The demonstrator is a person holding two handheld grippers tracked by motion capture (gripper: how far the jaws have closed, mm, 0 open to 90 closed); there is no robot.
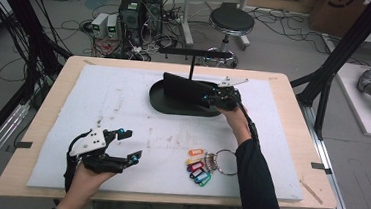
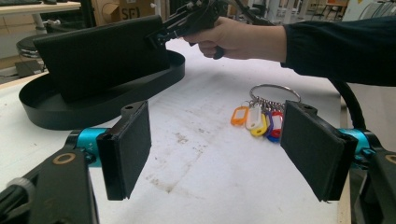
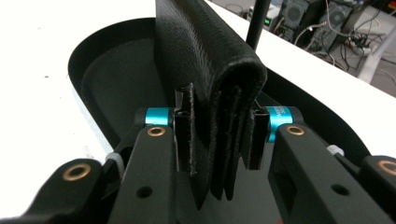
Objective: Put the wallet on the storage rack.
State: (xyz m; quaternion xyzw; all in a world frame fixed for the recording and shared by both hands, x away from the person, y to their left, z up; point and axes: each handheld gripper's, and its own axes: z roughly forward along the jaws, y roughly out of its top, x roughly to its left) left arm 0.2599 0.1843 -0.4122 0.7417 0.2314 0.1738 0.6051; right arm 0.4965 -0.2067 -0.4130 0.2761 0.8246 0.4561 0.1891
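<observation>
Overhead, my right tool (image 1: 213,97) is clamped on one end of a folded black wallet (image 1: 184,90), which stands on edge inside a shallow black oval tray (image 1: 159,102) at the far middle of the white-padded counter (image 1: 123,109). Seen along that tool's own jaws, the wallet (image 3: 210,70) runs straight ahead from the pads (image 3: 184,126), its rounded fold uppermost and its layered edges pinched between them, with the tray's wall (image 3: 77,60) curving round to the left and a thin black post (image 3: 258,21) rising just beyond. My left tool (image 1: 129,145) rests near my side of the counter, jaws spread wide and holding nothing. Looking out between its two pads (image 2: 130,144), I see the bare counter directly ahead, a steel ring of coloured key tags (image 2: 259,119) lying ahead and slightly right, and farther off the tray (image 2: 93,109) with the wallet (image 2: 102,56) upright in it and the right hand (image 2: 238,39) gripping its tool at the wallet's end.
</observation>
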